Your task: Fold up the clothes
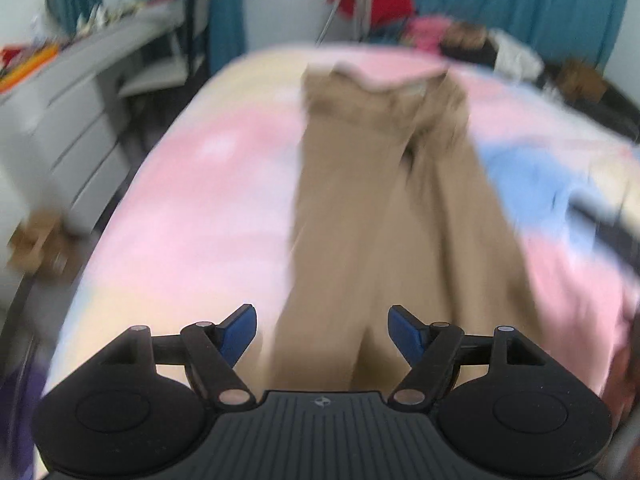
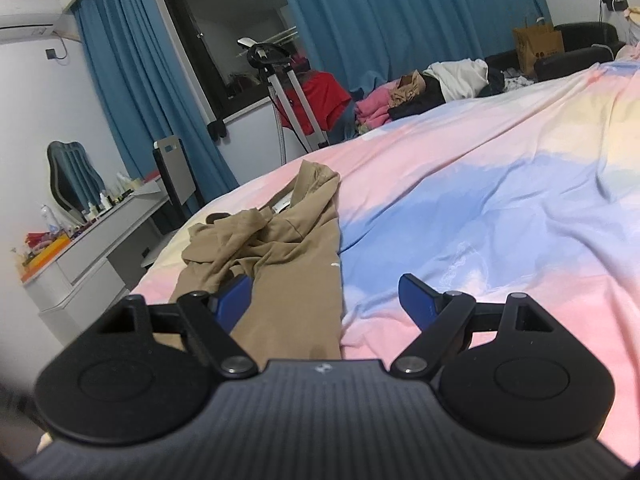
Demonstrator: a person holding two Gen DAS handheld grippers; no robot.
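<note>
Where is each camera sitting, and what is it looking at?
Left wrist: sits on the left tool, looking along the tan trousers on the pink and blue bedsheet; its open blue-tipped fingers show.
Right wrist: sits on the right tool, low over the bedsheet, facing the blue curtains; its open fingers show.
Shared: the trousers, bedsheet, curtains and grey desk.

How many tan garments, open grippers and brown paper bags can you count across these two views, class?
Tan trousers: 1
Open grippers: 2, the left gripper and the right gripper
Brown paper bag: 1
Total: 4
</note>
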